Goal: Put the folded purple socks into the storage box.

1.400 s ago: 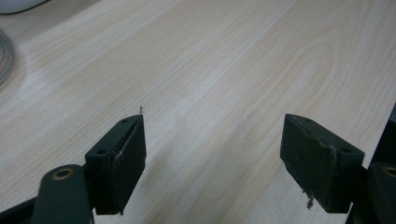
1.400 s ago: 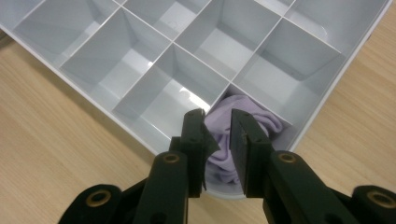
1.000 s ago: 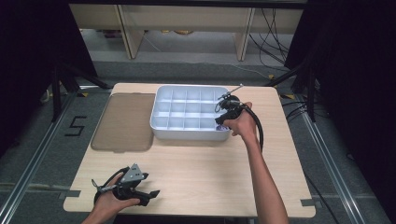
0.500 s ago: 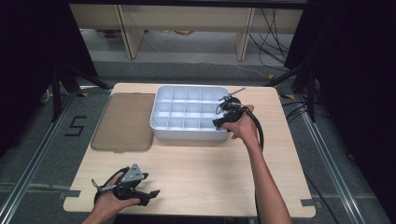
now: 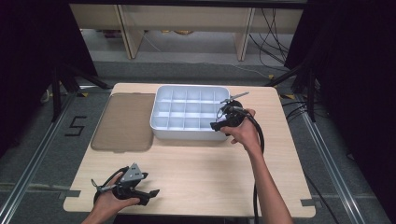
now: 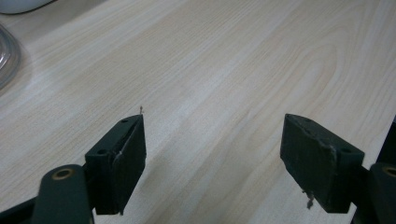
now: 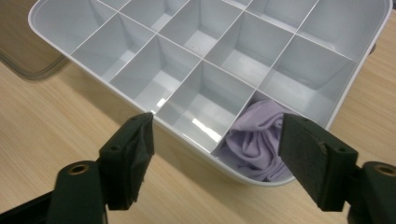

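A white compartment tray (image 5: 189, 112) stands at the table's far middle. In its near right corner compartment lies a crumpled lilac cloth (image 7: 254, 140). My right gripper (image 5: 218, 124) hovers at that corner, just off the tray's front rim (image 7: 187, 135). Its jaws have just been opening and now stand open (image 7: 217, 128), with nothing between the pads and the cloth lying loose beyond them. My left gripper (image 5: 148, 193) rests near the table's front left edge. It is open (image 6: 213, 126) over bare wood and holds nothing.
A brown translucent lid (image 5: 123, 121) lies flat left of the tray. The tray's other compartments hold nothing. Bare wood (image 5: 196, 168) stretches between the tray and the front edge. A black cable (image 5: 257, 140) trails along the right forearm.
The right gripper has drawn back a little from the tray's corner toward the person. The left hand has kept still.
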